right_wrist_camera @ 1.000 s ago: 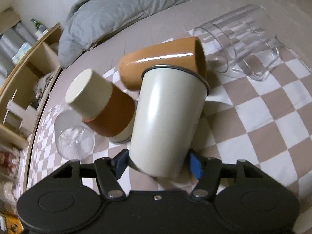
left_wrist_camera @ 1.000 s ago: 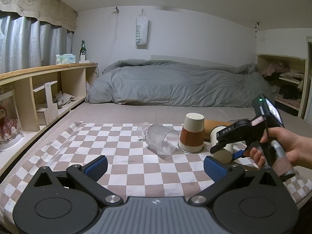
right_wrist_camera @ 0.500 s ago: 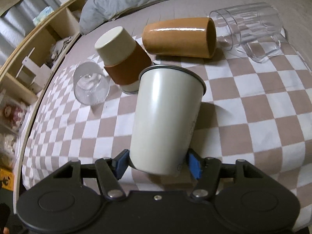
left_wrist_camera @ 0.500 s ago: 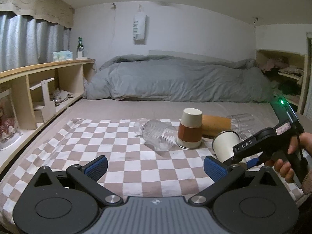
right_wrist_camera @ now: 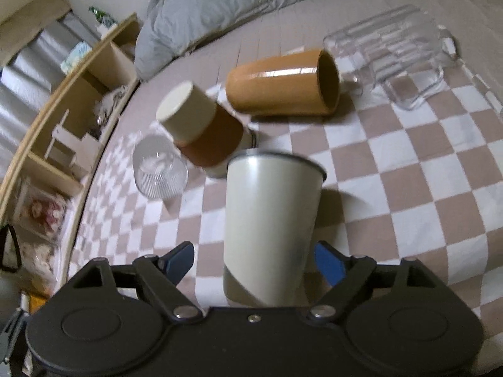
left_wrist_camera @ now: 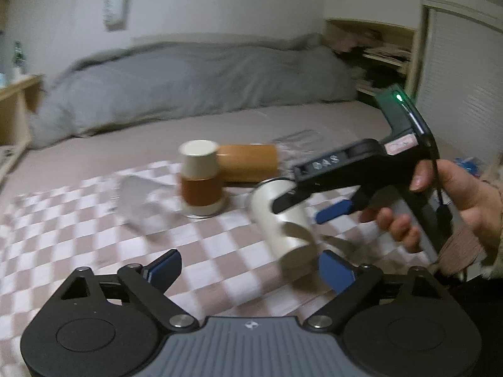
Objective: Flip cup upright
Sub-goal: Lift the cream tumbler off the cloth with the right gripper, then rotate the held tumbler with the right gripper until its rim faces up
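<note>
A cream metal cup (right_wrist_camera: 270, 226) stands between the fingers of my right gripper (right_wrist_camera: 254, 259), rim up and away, on the checkered cloth (right_wrist_camera: 408, 163). The jaws now stand wide, with a gap on each side of the cup. In the left wrist view the same cup (left_wrist_camera: 279, 220) leans, with the right gripper (left_wrist_camera: 301, 207) around its upper part. My left gripper (left_wrist_camera: 248, 267) is open and empty, low at the front of the cloth (left_wrist_camera: 94, 220).
An upside-down cream-and-brown cup (right_wrist_camera: 201, 135), an orange cup on its side (right_wrist_camera: 283, 84), a ribbed glass on its side (right_wrist_camera: 158, 171) and a clear mug on its side (right_wrist_camera: 396, 53) lie beyond. A grey duvet (left_wrist_camera: 188, 81) is behind; wooden shelves (right_wrist_camera: 72, 119) are at left.
The right gripper's jaws have spread away from the cream cup, which it had clamped. The left wrist view has swung right and is blurred.
</note>
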`<state>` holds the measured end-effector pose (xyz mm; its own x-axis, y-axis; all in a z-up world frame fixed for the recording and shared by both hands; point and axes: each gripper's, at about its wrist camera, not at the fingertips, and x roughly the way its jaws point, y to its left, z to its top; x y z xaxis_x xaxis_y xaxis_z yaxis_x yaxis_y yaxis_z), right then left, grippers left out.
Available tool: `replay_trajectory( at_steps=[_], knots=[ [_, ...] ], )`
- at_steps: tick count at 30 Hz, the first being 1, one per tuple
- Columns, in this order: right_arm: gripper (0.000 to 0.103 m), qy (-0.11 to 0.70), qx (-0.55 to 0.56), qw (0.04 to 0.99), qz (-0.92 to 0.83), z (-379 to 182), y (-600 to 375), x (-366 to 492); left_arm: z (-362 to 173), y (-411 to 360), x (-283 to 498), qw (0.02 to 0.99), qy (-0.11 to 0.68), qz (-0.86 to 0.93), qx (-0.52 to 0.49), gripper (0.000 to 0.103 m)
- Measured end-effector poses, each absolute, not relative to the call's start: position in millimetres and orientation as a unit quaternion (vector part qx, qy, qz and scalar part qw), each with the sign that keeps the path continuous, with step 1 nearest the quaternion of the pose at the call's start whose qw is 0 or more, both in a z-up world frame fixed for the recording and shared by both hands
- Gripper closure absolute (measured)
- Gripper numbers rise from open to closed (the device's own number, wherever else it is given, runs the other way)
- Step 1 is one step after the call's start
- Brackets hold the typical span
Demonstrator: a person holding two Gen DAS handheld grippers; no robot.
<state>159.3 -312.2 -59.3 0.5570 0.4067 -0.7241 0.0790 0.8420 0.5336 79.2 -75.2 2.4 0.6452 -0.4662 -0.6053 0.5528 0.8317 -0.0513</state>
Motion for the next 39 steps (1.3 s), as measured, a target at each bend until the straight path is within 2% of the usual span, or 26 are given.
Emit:
replay_trajectory(
  at_steps=[9,16,18,28,32,36,39],
  knots=[
    [0.018,0.451,0.304,0.835,0.074,-53.4,-335.4,170.3,-43.1,-132.5,149.4,0.860,0.407,-0.306,0.037,0.032],
    [0.017,0.444,0.313,0.836,0.079,-50.0,-344.2,176.3,-64.0,-145.8,164.1,0.840,0.438,-0.319,0.021,0.035],
    [0.017,0.444,0.311,0.836,0.085,-51.3,-343.4,179.3,-66.7,-148.1,165.1,0.836,0.441,-0.327,0.020,0.041],
    [0.015,0.472,0.310,0.821,0.086,-68.9,-329.0,211.2,-68.9,-144.1,166.3,0.833,0.442,-0.334,0.009,0.042],
    [0.021,0.487,0.290,0.820,0.076,-82.2,-326.4,217.6,-69.6,-143.8,164.2,0.836,0.432,-0.339,0.016,0.043],
    [0.022,0.479,0.277,0.829,0.080,-78.4,-323.6,213.5,-70.6,-141.4,161.6,0.838,0.428,-0.339,0.022,0.043],
    [0.022,0.450,0.220,0.859,0.105,-59.8,-307.4,203.9,-69.8,-134.2,160.1,0.846,0.417,-0.331,0.027,0.046]
  ],
)
